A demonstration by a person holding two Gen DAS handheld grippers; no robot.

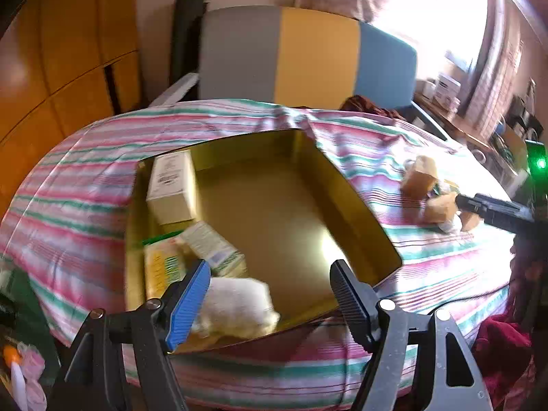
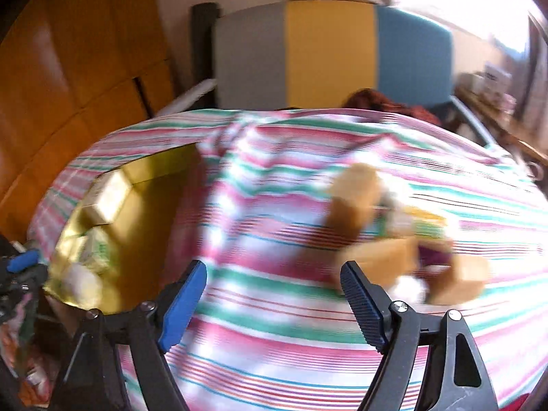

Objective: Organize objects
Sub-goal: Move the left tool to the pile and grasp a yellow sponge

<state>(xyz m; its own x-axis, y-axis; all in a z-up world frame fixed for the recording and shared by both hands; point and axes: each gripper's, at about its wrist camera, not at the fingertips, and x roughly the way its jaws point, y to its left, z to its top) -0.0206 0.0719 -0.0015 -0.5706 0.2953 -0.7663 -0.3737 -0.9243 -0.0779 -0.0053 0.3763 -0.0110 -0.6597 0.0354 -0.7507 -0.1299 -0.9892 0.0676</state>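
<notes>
A: Grippers?
B: Left gripper & right gripper both spread wide, nothing held.
A: Stuff?
B: Boxes + white wad in gold tin on striped bedsheet; tan blocks w/ other blurry bits loose on sheet, near right gripper.

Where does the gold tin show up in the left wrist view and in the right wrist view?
Left wrist: the gold tin fills the centre, ahead of the open left tool, boxes along its left side.
Right wrist: gold tin at left, partly blurred, left of the open right tool.
Shared landmark: the grey-yellow-blue headboard at top.
</notes>
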